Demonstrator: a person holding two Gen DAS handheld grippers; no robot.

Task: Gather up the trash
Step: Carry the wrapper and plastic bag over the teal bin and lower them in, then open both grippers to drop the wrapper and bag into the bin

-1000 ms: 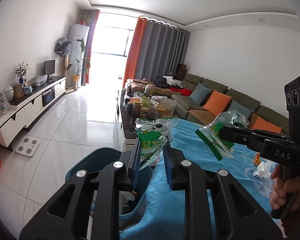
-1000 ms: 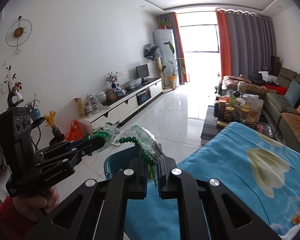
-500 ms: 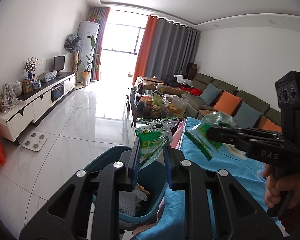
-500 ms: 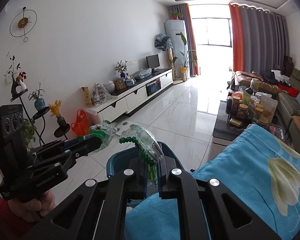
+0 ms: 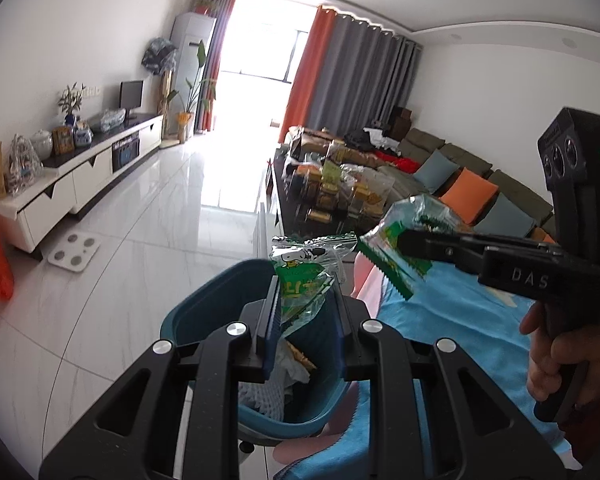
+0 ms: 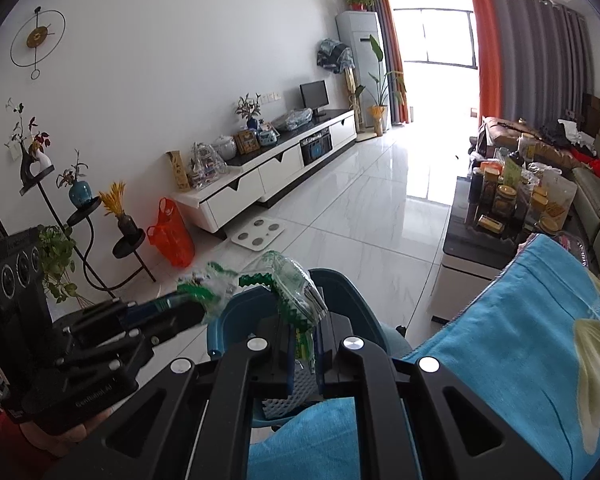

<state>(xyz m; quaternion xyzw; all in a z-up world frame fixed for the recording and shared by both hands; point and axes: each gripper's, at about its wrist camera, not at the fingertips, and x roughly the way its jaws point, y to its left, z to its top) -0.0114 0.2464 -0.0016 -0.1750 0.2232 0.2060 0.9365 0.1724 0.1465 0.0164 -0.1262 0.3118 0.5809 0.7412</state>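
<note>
Left gripper [image 5: 306, 312]: jaws set fairly wide, yet a wrapper stands between them, pressed against the left pad; whether the right pad touches it cannot be told. In the right wrist view this gripper [image 6: 198, 312] comes in from the left, its tip blurred.
Left wrapper [image 5: 302, 276]: clear plastic with a green panel and a cartoon dog; it stands up out of the fingers, directly above the bin. Its lower end is hidden behind the left finger. In the right wrist view it [image 6: 212, 284] is only a smeared green and white shape.
Right gripper [image 6: 302, 340]: jaws nearly together, clamped on a second wrapper. From the left wrist view it [image 5: 402, 242] reaches in from the right, one hand [image 5: 556, 356] on its grip, cut by the edge.
Right wrapper [image 6: 296, 292]: crumpled clear plastic with a green zigzag edge, above the bin rim; print unreadable. In the left wrist view it [image 5: 400, 248] hangs over the edge of the cloth, beside the bin.
Bin [image 5: 204, 300]: teal, open, on the floor against the cloth edge; near half hidden by gripper bodies. Contents partly visible: white mesh [image 6: 296, 390] and pale scraps, hard to identify.
Cloth [image 6: 512, 344]: blue with a pale flower, covering a surface whose shape is hidden.
</note>
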